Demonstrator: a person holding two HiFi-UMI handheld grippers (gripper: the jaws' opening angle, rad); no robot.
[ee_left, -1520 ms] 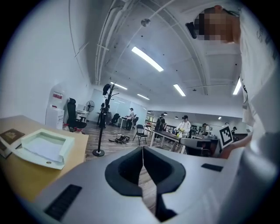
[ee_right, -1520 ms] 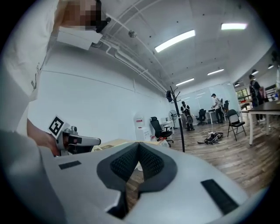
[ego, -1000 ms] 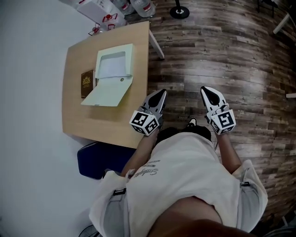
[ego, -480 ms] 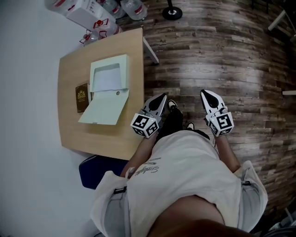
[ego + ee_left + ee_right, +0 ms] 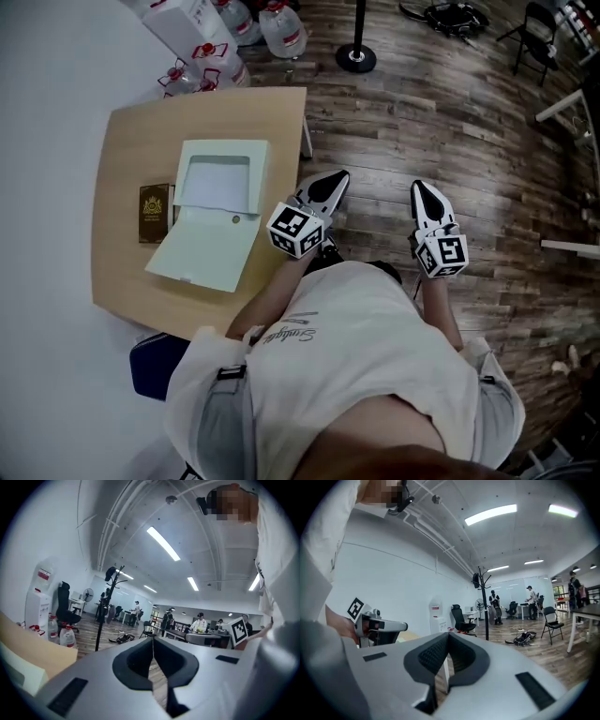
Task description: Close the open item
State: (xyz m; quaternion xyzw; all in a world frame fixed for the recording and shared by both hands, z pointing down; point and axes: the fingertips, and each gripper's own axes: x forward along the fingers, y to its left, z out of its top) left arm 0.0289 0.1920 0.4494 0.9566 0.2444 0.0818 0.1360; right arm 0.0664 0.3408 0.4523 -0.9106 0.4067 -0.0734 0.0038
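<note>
Standing at the edge of a wooden table (image 5: 122, 169), a person holds both grippers out in front of the body, over the plank floor (image 5: 469, 112) rather than over the tabletop. The left gripper (image 5: 337, 177) hangs just beside the table's edge, its jaws clenched tip to tip with nothing between them. The right gripper (image 5: 419, 187) is well apart from the table, likewise pinched together and empty. The pale green box (image 5: 225, 148) lies open near the middle of the table, touched by neither gripper. Its lid (image 5: 202, 251) is folded flat toward the person, and a white sheet (image 5: 214, 183) shows inside. A small brown booklet (image 5: 156, 213) lies just beside the box, on the side away from the grippers. Water bottles (image 5: 281, 26) stand on the floor past the table's far end.
</note>
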